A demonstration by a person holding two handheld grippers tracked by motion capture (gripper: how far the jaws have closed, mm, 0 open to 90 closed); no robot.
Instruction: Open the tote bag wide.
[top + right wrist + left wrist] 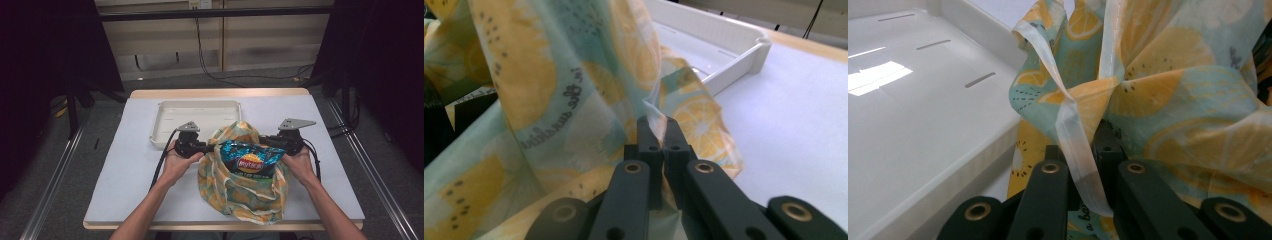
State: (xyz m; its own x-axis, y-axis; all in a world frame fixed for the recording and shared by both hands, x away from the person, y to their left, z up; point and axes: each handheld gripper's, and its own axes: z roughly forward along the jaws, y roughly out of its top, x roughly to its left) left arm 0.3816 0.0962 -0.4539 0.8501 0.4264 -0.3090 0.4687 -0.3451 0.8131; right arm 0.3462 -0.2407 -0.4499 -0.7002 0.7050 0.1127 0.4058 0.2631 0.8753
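In the high view, a soft, crumpled bag [240,187] of thin lemon-printed film in teal and yellow is held open between the left gripper [206,148] and the right gripper [265,140]. A glossy blue chip packet [248,159] is seen in the bag's mouth, between the two grippers. A shallow, rectangular white plastic tray [165,117] with rounded corners lies just beyond the left gripper, on a matte white sheet [125,170] covering the table.

In the left gripper view, the black jaws are clenched on a translucent, ribbon-like edge of the bag, which runs up from between them. The wrinkled printed film billows ahead and to the right. The tray's smooth, shiny floor [913,125], marked by narrow slots, lies to the left.

In the right gripper view, the black jaws are closed tight on a gathered fold of the bag. The film drapes ahead and to the left, with cursive lettering on it. The tray's corner [756,52] is seen farther ahead to the right.
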